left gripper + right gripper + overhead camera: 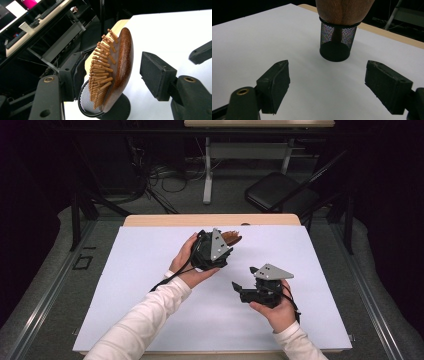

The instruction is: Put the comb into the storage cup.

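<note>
- My left gripper point(110, 75), centre of the high view, has its fingers point(157, 75) spread wide on either side of the dark brown wooden hairbrush with peg bristles point(120, 67), touching neither face.
- The hairbrush stands handle-down in a small black wire-mesh cup point(337, 41), upper centre of the right gripper view.
- The cup rests on the white sheet point(150, 270) covering the tabletop.
- My right gripper point(337, 85) is wide open and empty, lower right of centre in the high view.
</note>
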Action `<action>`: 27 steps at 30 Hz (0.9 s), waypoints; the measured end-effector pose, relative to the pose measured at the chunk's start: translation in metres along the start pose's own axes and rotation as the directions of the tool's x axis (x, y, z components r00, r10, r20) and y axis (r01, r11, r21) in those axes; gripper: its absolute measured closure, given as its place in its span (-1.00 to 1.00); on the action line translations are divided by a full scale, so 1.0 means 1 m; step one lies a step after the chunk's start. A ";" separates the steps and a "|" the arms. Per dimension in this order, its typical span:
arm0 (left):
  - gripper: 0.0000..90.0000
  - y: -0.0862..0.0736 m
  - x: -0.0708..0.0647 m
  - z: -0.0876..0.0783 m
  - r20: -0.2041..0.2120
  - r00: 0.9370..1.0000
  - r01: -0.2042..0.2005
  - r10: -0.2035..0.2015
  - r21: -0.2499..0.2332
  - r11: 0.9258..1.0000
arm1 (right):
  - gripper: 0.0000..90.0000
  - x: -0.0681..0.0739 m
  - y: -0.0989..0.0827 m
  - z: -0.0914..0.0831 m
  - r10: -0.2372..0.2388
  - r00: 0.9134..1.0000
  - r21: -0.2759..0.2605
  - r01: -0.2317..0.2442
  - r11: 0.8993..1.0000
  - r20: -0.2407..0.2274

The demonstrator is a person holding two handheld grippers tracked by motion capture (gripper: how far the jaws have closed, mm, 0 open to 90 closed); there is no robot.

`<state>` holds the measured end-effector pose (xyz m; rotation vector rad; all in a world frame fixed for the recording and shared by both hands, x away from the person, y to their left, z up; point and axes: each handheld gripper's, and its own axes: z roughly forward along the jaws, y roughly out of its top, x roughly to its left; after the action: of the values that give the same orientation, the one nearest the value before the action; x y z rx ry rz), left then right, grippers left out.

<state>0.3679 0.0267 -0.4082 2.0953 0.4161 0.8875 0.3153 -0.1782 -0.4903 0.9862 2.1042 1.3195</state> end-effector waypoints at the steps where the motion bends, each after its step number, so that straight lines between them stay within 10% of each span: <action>1: -0.18 0.000 0.001 -0.002 0.004 1.000 0.006 -0.006 -0.008 1.000 | -0.57 0.000 0.000 0.000 -0.002 1.000 0.002 0.002 1.000 0.001; 11: -0.20 0.001 0.007 -0.021 0.048 0.996 0.072 -0.069 -0.056 0.996 | -0.57 0.001 0.000 0.001 -0.008 1.000 0.000 0.008 1.000 0.005; 18: -0.21 0.001 0.019 -0.031 0.110 0.979 0.181 -0.170 -0.090 0.979 | -0.57 0.000 0.001 0.001 -0.008 1.000 -0.004 0.008 1.000 0.005; 27: -0.24 -0.008 0.041 -0.037 0.213 0.899 0.408 -0.382 -0.096 0.908 | -0.57 -0.001 0.002 0.000 -0.009 1.000 -0.004 0.009 1.000 0.009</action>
<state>0.3699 0.0751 -0.3802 1.8533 0.6332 0.4575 0.3165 -0.1781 -0.4888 0.9786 2.0967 1.3122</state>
